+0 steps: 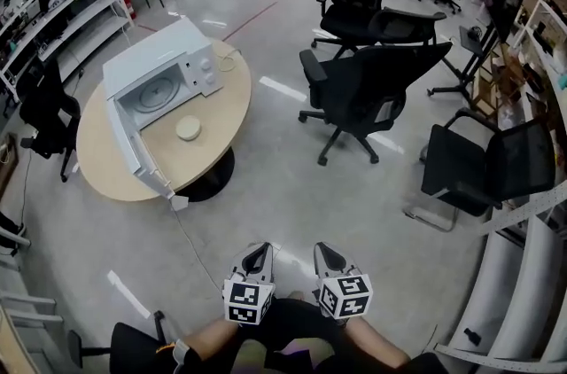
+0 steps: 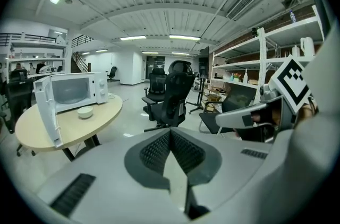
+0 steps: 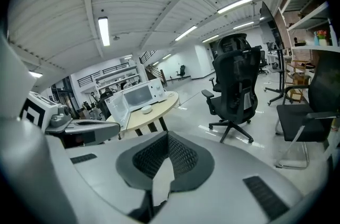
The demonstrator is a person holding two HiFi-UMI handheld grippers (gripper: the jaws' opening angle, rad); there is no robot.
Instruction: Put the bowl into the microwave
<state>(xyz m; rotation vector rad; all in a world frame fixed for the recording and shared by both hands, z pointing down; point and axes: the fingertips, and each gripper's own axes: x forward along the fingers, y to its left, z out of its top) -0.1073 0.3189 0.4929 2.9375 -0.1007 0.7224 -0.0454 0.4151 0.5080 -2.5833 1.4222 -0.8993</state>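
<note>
Head view: left gripper (image 1: 262, 248) and right gripper (image 1: 322, 249) are held low by the person's body, side by side, each with its jaws drawn together on nothing. The bowl (image 1: 188, 128) sits on the round table (image 1: 104, 161), just in front of the microwave (image 1: 168, 66). The microwave's door (image 1: 133, 149) hangs wide open, and the whole set is well away across the floor. What looks like a cable (image 1: 197, 246) trails from the table edge toward the person.

Left gripper view: pads meet at the tip and grip nothing. The bowl lies far off to the left, beside the door.

Right gripper view: same closed, empty pinch, with the office chair (image 3: 236, 87) near the path.

Risks, as I judge them:
- Snagging the cable on the walk in.
- Clipping the outswung door.
- The smooth bowl rim slipping or tipping in a two-jaw pinch.

Writing: none legible. There are only the square markers on the cubes, and no brand can be read on the microwave.
</note>
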